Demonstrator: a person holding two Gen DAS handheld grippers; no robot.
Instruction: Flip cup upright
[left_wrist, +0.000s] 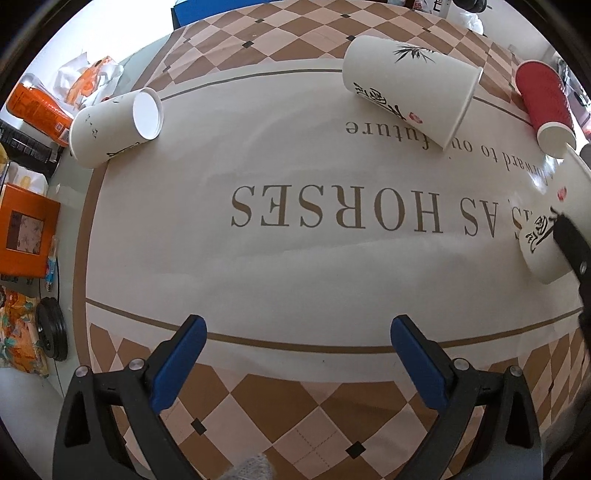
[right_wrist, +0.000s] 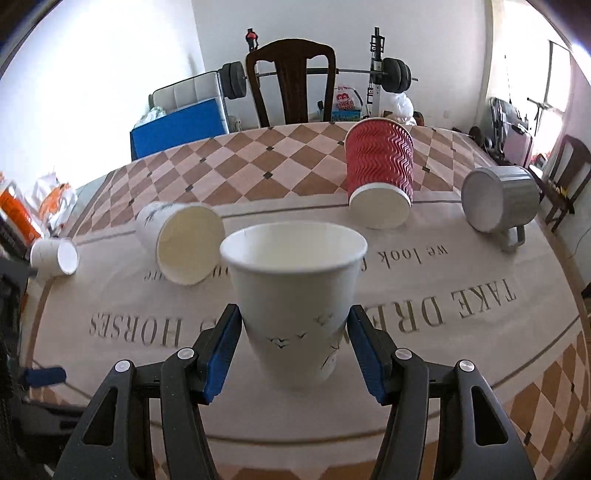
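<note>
In the right wrist view a white paper cup (right_wrist: 293, 306) stands upright with its mouth up, between the blue pads of my right gripper (right_wrist: 293, 325). The pads touch or nearly touch its sides. The same cup (left_wrist: 554, 225) shows at the right edge of the left wrist view with a black finger (left_wrist: 570, 240) across it. My left gripper (left_wrist: 297, 328) is open and empty above the tablecloth (left_wrist: 295, 258). A white printed cup (left_wrist: 410, 85) (right_wrist: 183, 242), a small white cup (left_wrist: 114, 125) (right_wrist: 55, 258) and a red ribbed cup (left_wrist: 543, 107) (right_wrist: 380, 177) lie on their sides.
A grey mug (right_wrist: 498, 199) lies on its side at the far right. A dark wooden chair (right_wrist: 291, 81) stands behind the table. Orange boxes (left_wrist: 26, 229) and packets (left_wrist: 40, 110) sit beyond the table's left edge, with a barbell rack (right_wrist: 380, 74) at the back wall.
</note>
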